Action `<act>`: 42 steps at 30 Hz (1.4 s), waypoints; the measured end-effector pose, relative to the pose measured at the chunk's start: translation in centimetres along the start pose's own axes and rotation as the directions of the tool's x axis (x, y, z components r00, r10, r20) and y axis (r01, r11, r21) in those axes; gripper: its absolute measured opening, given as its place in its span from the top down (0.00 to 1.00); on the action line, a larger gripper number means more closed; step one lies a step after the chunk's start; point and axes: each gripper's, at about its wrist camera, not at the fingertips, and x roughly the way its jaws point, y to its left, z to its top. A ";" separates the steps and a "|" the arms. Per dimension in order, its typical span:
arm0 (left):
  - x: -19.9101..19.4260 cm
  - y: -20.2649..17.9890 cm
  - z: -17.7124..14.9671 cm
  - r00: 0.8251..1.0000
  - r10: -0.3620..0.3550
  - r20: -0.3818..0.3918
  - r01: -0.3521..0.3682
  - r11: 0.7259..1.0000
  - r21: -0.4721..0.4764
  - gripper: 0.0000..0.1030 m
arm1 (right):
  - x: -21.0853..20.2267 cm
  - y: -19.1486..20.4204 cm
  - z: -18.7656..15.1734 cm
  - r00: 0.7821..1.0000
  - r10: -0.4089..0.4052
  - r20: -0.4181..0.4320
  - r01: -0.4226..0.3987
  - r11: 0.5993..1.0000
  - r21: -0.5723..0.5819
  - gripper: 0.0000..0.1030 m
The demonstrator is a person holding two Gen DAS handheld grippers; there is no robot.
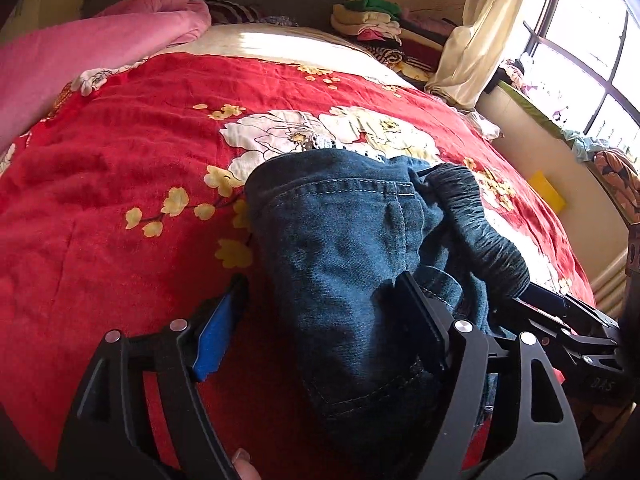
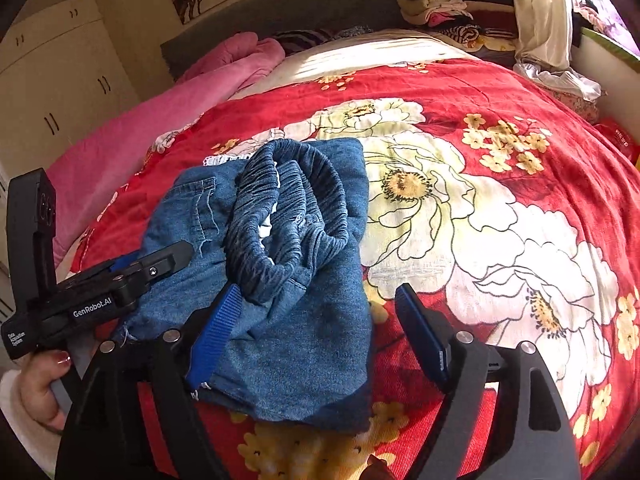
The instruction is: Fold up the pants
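Note:
Blue denim pants (image 1: 340,240) lie in a compact folded bundle on the red floral bedspread (image 1: 120,168), with their gathered elastic waistband (image 2: 296,200) on top. My left gripper (image 1: 320,312) is open and straddles the bundle's near end. Its blue left pad stands clear of the cloth and its right finger rests against the denim. My right gripper (image 2: 316,320) is open too, with the near right part of the pants (image 2: 288,360) between its jaws. Its right pad is clear of the cloth. Each view also shows the other gripper at the bundle's side.
A pink blanket (image 2: 140,128) lies along the left of the bed. A stack of folded clothes (image 2: 440,4) and a cream curtain (image 1: 480,28) are at the far right corner by the window (image 1: 580,40). Wardrobe doors (image 2: 52,80) stand at the left. A hand (image 2: 40,384) holds the left gripper's handle.

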 end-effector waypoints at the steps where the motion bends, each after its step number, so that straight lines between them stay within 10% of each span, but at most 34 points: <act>1: -0.1 -0.1 0.1 1.000 -0.004 0.002 0.004 1.000 0.002 0.33 | -0.4 -0.1 -0.1 1.000 0.003 0.006 -0.003 1.000 0.000 0.22; 18: -5.1 -2.8 0.1 0.997 -0.017 0.082 0.016 1.000 0.020 0.10 | -6.5 0.0 -1.5 0.995 -0.029 0.093 0.033 0.998 -0.048 0.09; 42: -11.8 -4.0 -9.6 0.996 0.080 0.032 -0.080 0.997 0.006 0.09 | -11.9 -0.1 -6.6 0.992 -0.021 0.124 0.029 0.998 -0.059 0.05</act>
